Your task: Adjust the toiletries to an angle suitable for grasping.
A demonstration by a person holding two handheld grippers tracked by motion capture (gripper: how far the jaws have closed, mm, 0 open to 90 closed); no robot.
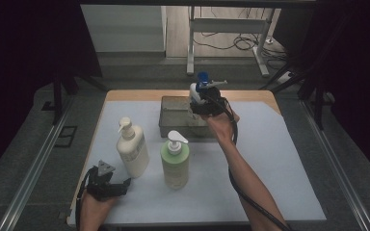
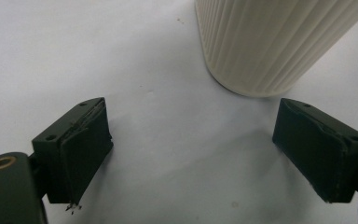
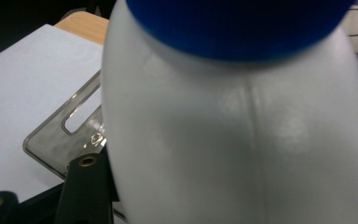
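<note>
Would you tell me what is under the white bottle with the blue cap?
The clear bin sits below the white bottle, held in the right gripper. The bottle's body and the gripper cover the bin's inside, so its contents cannot be seen.

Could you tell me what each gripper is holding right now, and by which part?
The right gripper holds the white bottle with the blue pump top by its body, over the clear bin. The left gripper holds nothing; its jaws stand open near the cream bottle.

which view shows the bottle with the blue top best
The high view: the white bottle shows with its blue pump top, held in the right hand-held gripper over the clear bin. The right gripper view sees just its blurred white body up close. The left gripper view faces a ribbed cream bottle.
</note>
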